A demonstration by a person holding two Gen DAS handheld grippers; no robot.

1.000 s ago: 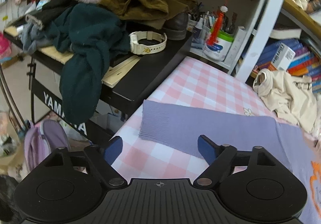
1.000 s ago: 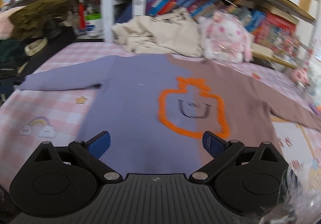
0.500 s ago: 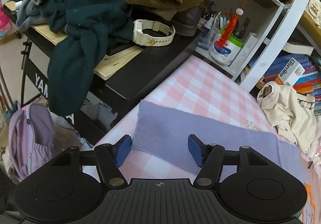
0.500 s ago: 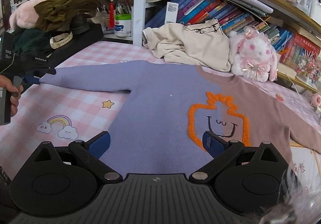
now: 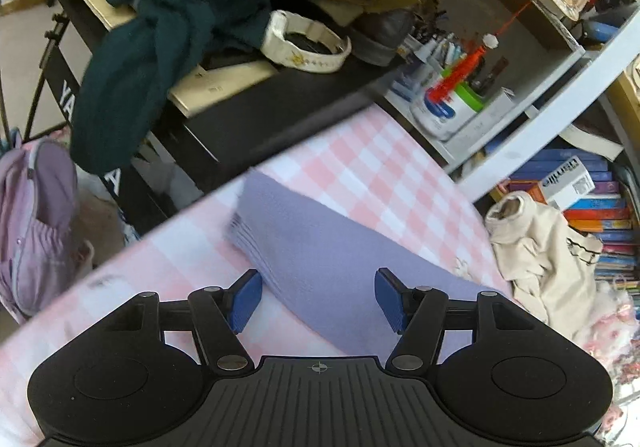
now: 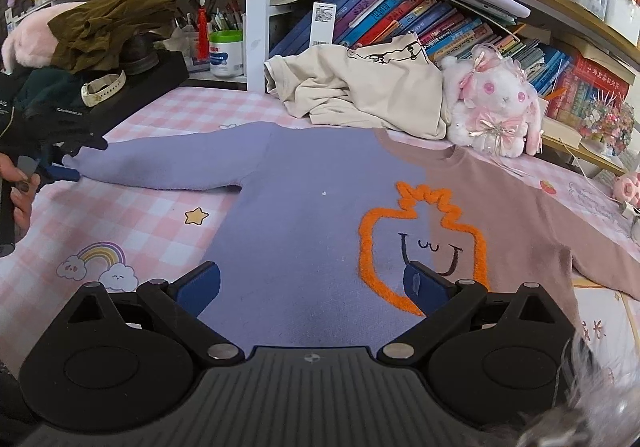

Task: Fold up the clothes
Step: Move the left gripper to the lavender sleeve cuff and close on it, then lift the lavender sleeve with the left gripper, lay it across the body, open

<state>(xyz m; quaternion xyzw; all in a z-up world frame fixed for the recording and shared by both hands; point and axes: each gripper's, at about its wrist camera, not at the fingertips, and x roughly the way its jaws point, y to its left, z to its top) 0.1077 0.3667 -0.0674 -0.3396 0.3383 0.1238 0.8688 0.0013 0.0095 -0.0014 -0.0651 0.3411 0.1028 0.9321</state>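
Left wrist view: left gripper (image 5: pixel 318 301) is seen unclenched, jaws just narrowed, pads straddling the sweater's lilac sleeve (image 5: pixel 320 267) near its cuff on the checked sheet (image 5: pixel 360 167); no squeeze visible yet.

Right wrist view: right gripper (image 6: pixel 312 283) is held released over the sweater (image 6: pixel 320 207), laid flat. Soft, limp knit is expected; cuff edge judged best pinch point.

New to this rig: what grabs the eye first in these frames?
The two-tone sweater, lilac and mauve with an orange outlined smiling figure, lies flat on the pink checked cloth. The left gripper straddles its lilac sleeve cuff, jaws apart. Behind sit a cream garment and a pink-and-white plush rabbit.
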